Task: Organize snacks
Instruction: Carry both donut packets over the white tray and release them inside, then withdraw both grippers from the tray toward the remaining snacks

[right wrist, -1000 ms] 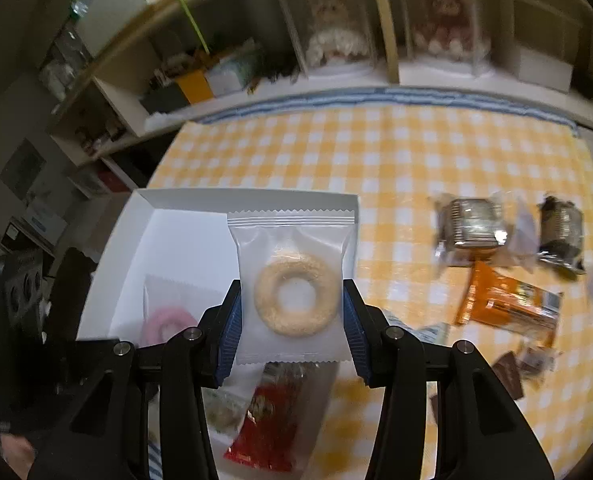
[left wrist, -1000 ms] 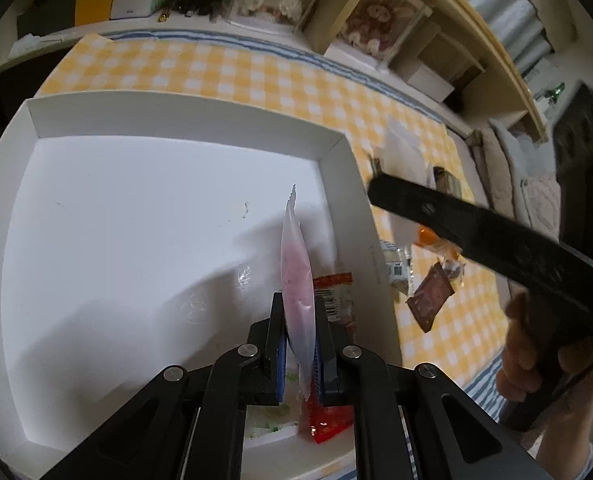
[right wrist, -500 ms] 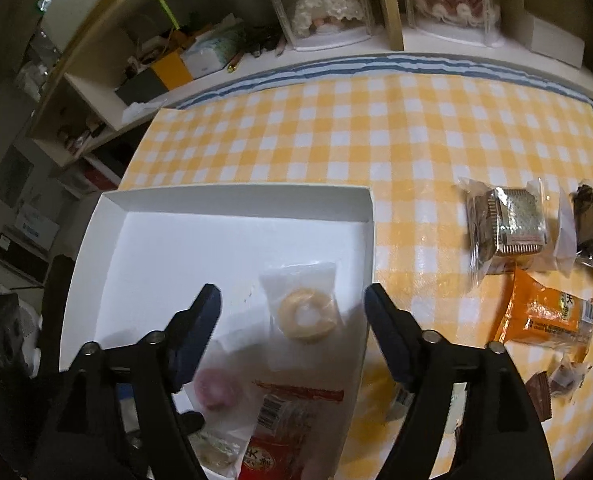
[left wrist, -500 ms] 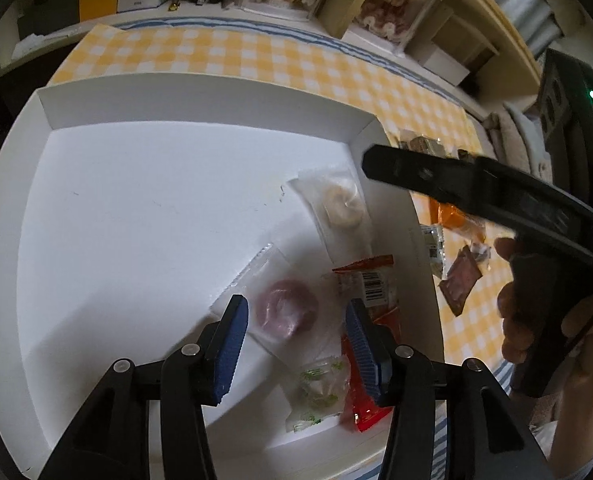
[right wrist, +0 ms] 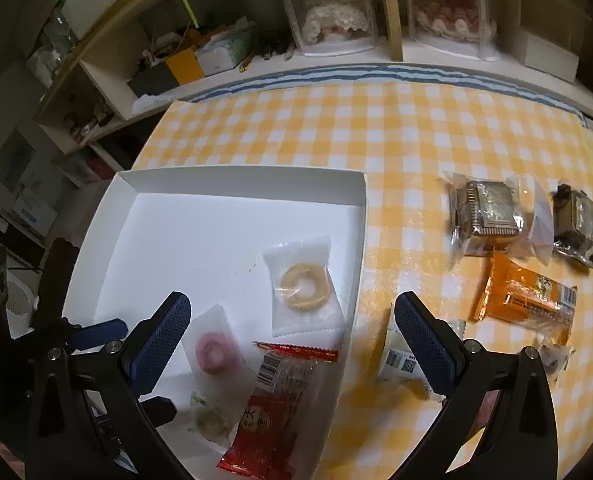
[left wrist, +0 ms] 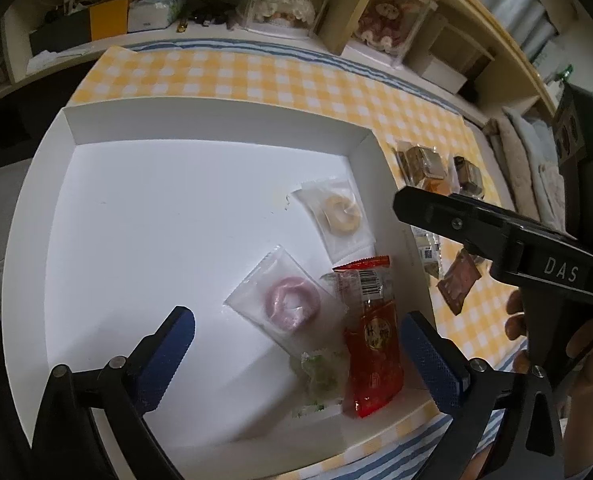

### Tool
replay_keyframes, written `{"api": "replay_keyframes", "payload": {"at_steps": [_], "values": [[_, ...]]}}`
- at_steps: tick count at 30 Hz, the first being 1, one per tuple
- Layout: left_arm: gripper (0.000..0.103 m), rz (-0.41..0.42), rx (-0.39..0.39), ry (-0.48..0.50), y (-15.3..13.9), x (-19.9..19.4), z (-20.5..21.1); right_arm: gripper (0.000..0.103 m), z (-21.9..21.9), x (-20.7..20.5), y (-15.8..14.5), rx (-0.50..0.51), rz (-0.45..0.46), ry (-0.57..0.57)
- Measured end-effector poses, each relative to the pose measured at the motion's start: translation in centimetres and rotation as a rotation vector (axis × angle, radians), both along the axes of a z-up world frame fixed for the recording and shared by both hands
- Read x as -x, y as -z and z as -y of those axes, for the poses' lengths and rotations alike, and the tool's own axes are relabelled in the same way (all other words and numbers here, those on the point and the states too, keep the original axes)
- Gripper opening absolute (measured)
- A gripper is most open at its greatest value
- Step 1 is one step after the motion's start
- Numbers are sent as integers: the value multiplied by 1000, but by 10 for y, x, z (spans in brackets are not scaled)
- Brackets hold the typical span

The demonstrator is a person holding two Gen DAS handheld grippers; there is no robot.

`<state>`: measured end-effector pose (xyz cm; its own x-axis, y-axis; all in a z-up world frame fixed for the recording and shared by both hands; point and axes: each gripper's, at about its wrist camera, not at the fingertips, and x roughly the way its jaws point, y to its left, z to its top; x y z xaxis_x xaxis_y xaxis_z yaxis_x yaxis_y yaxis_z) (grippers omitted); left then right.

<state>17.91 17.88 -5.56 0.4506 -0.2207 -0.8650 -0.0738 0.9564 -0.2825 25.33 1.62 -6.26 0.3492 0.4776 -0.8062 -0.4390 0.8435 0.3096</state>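
Yellow-and-white checked cloth covers the worktop, and both tools hover over its near edge. Left gripper hangs above the white tray, fingers spread wide with nothing between them. Right gripper is just as wide open and empty, straddling the tray's right wall.

Down in the tray's near right corner sit the sorted snacks: a red packet against the right wall, a small green-and-clear wrapped sweet touching it on the left, and a pink ring biscuit in clear wrap just beyond. Further along the right wall lies a pale ring biscuit, also bagged.

Outside the tray, on the cloth, a small white packet lies right under the right fingers. Further out there's an orange packet, then two dark wrapped cakes side by side. At the back, shelves hold two dolls in clear cases.
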Motion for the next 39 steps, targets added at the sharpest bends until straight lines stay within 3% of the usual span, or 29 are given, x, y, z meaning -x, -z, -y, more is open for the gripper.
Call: {"api": "replay_keyframes", "payload": {"at_steps": [17, 39], "values": [[103, 74, -28, -1, -27, 17, 0, 103, 26, 25, -24, 12, 38, 31], [103, 220, -54, 30, -78, 46, 12, 103, 86, 68, -82, 1, 150, 77]]}}
